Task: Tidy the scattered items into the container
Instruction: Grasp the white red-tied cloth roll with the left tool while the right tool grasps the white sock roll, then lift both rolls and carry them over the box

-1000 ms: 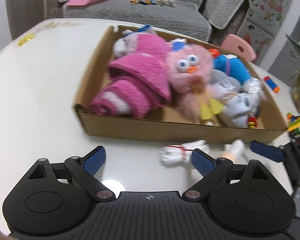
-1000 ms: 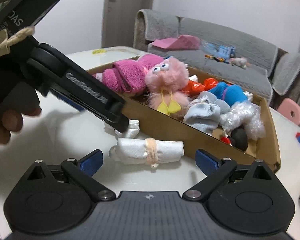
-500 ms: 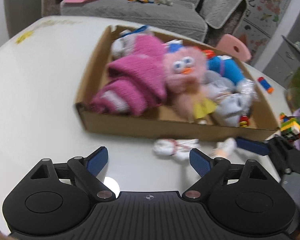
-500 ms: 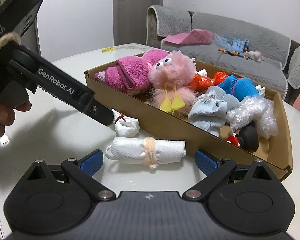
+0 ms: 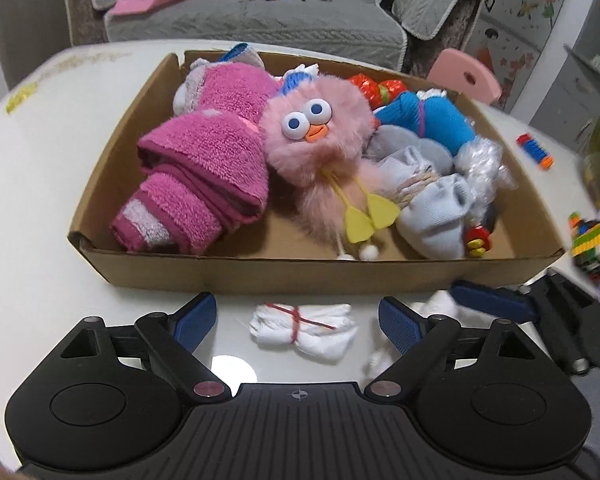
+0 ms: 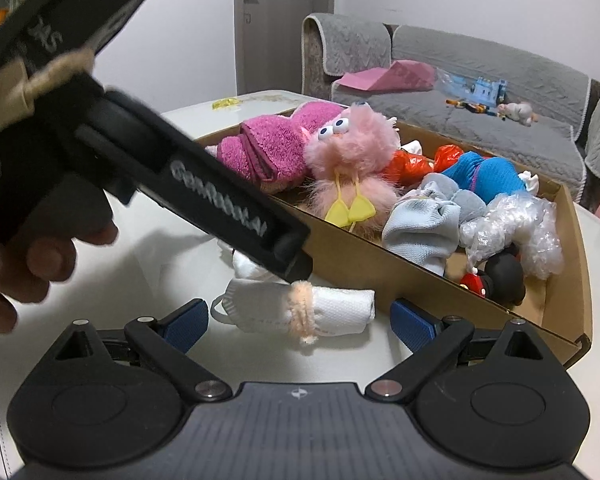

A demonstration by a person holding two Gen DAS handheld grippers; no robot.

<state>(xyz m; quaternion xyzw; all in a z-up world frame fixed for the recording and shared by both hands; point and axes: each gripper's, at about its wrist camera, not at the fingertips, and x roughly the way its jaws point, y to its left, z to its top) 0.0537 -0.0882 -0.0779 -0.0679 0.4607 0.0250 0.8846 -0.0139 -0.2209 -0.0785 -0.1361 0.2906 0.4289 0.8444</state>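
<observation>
A cardboard box (image 5: 236,270) (image 6: 364,256) on the white table holds a pink towel (image 5: 204,160), a pink plush bird (image 5: 320,136), socks and other toys. Two white rolled bundles lie in front of it. One, tied with red thread (image 5: 304,330), lies between the fingers of my open left gripper (image 5: 298,320). The other, tied with a peach band (image 6: 300,310), lies between the fingers of my open right gripper (image 6: 300,320). The left gripper's body (image 6: 204,196) reaches across the right wrist view and partly hides the red-thread bundle (image 6: 248,266).
A blue-orange dart (image 5: 536,151) and a multicoloured block toy (image 5: 594,246) lie on the table right of the box. A grey sofa (image 5: 260,16) with toys stands behind. A pink stool (image 5: 466,78) is beyond the table's far edge.
My left gripper has moved right and closer, so the red-thread bundle now lies between its fingers. The right gripper has edged closer to the peach-band bundle.
</observation>
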